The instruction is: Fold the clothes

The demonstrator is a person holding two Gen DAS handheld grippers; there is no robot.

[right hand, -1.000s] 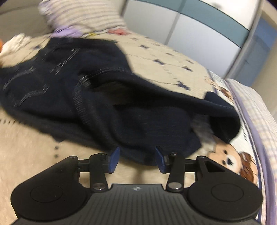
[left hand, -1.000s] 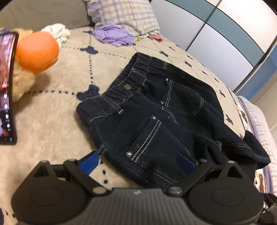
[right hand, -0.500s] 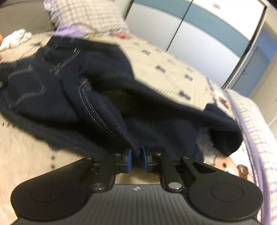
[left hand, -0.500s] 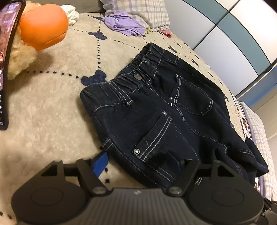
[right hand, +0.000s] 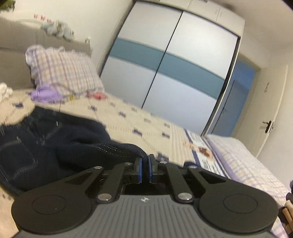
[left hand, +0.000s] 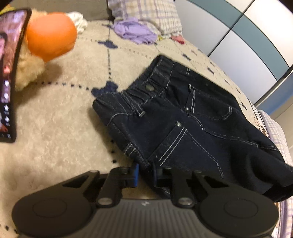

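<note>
from where i sit, on the far left of the left wrist view a phone (left hand: 8, 73) stands on edge beside a plush toy (left hand: 49, 34) with an orange ball of a nose, both well clear of the work. the dark jeans (left hand: 183, 119) lie on the fuzzy cream blanket (left hand: 55, 119), waistband toward the pillow (left hand: 146, 14), pockets up, legs trailing off to the right. my left gripper (left hand: 145, 173) has its jaws drawn nearly together on the near side edge of the jeans, just below the hip seam, with denim pinched between the blue pads.

in the right wrist view the right gripper (right hand: 145, 169) has its jaws almost closed, only a sliver of gap, and a stitched edge of the jeans (right hand: 45, 142) runs up into them. it looks like the leg hem, though motion blur keeps me from being sure. that corner rides above the blanket (right hand: 146, 128), with the wardrobe (right hand: 164, 73) filling the background.

i judge this denim to be soft but dense, heavier than a shirt, limp enough to sag between two holds yet thick at the seams. the doubled seams and hems are the places to hold, since they give the pads something to bite. flat single-layer cloth would likely slip, and the loose leg will drag on the fuzzy cover if carried low.
</note>
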